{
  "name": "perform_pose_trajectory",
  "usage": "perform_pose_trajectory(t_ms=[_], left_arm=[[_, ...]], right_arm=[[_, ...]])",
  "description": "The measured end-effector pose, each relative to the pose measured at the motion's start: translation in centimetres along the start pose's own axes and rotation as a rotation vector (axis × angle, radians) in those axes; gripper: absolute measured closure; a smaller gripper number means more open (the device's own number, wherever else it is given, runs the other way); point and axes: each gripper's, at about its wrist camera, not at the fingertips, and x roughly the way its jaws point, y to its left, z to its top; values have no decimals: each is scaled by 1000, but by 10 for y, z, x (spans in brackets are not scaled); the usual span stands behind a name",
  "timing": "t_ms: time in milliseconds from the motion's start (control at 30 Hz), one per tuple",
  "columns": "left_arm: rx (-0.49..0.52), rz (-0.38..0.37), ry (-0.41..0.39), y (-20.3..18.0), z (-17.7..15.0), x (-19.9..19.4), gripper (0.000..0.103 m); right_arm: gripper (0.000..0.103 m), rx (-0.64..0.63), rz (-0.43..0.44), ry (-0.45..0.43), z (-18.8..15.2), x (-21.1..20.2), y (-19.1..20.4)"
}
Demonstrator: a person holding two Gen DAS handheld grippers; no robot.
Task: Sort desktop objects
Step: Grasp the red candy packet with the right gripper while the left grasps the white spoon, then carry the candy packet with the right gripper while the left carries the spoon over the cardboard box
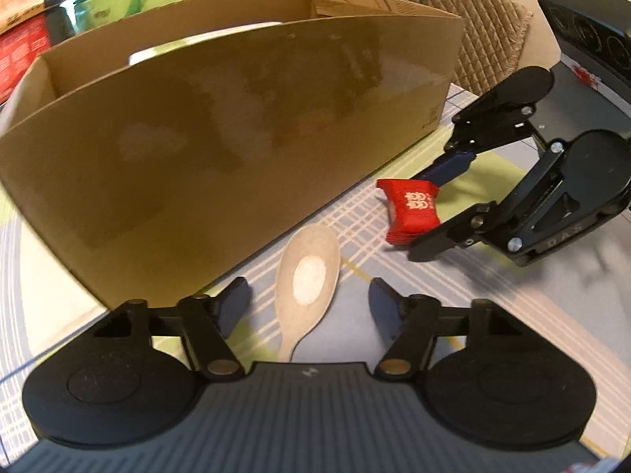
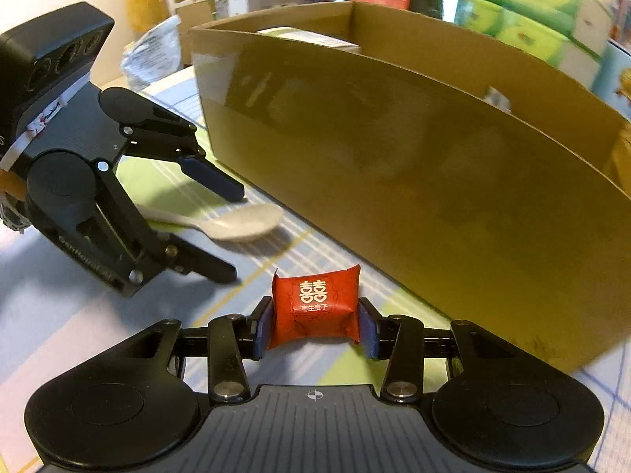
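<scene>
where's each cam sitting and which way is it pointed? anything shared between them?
Left wrist: on the left gripper, looking along its open fingers at the spoon and cardboard box; right gripper at right.
Right wrist: on the right gripper, looking over the red packet it grips toward the box; left gripper at left.
Shared: spoon, packet, box, plaid tablecloth, each other's gripper.

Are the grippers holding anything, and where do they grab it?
The right gripper holds the red candy packet, squeezed by its two side edges. The left gripper holds nothing; it is open around the pale spoon.
</scene>
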Motion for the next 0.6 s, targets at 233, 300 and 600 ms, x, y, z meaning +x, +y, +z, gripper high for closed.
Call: perform_pose_trajectory(t_ms=[233,300,600], left_arm=[[11,-20,-10,-2,-4,2,68],[11,-14,-11,-5,-5,1,74],[-7,-14,35,-33,1,-4,75]], right_arm=[[62,57,-13,-18,-14,-9,1],[62,71,-21,-24,-13,-8,3],[63,188,-67,-51,-23,-35,11]])
